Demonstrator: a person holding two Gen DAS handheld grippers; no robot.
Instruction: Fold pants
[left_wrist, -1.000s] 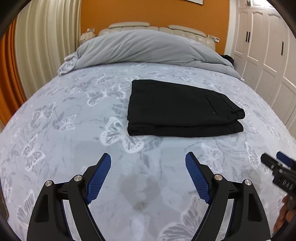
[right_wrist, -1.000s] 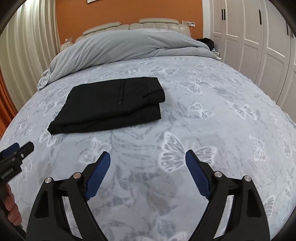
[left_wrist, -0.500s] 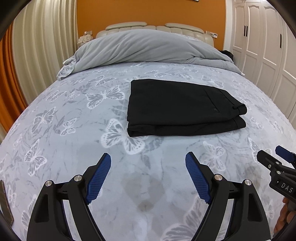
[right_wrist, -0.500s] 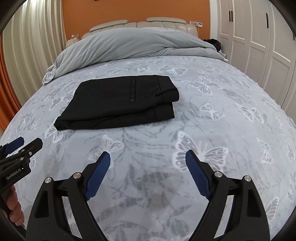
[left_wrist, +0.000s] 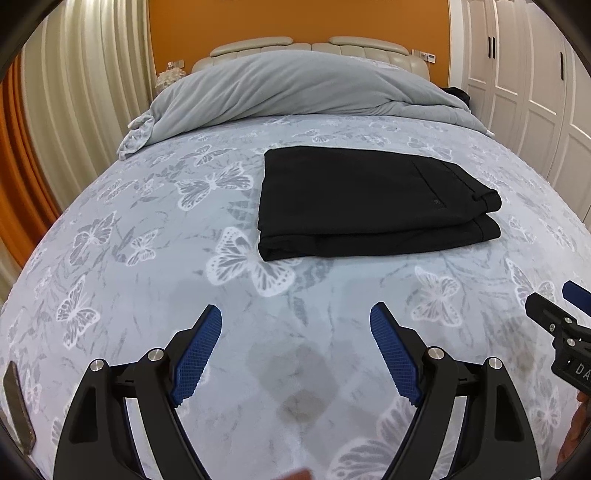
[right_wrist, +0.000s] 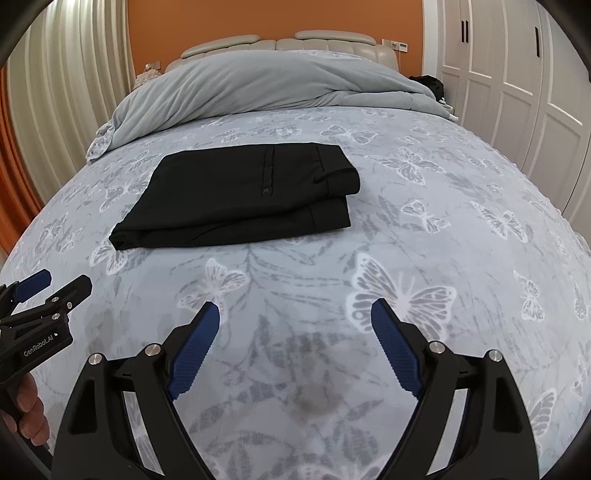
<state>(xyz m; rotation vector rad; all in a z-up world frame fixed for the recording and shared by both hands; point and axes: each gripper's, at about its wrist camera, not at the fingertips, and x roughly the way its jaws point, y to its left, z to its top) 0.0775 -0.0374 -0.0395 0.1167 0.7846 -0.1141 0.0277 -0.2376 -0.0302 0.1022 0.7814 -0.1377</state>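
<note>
Black pants lie folded in a flat rectangle on the bed, ahead and slightly right in the left wrist view. In the right wrist view the pants lie ahead and to the left. My left gripper is open and empty, well short of the pants above the bedspread. My right gripper is open and empty too, also short of them. The right gripper's tips show at the right edge of the left wrist view, and the left gripper's tips show at the left edge of the right wrist view.
The bed has a grey butterfly-print cover. A bunched grey duvet lies at the headboard end. White wardrobe doors stand on the right and curtains on the left.
Both grippers have pulled back a little and levelled out, so the pants sit slightly farther off and more centred. The pants have not moved. Both stay open.
</note>
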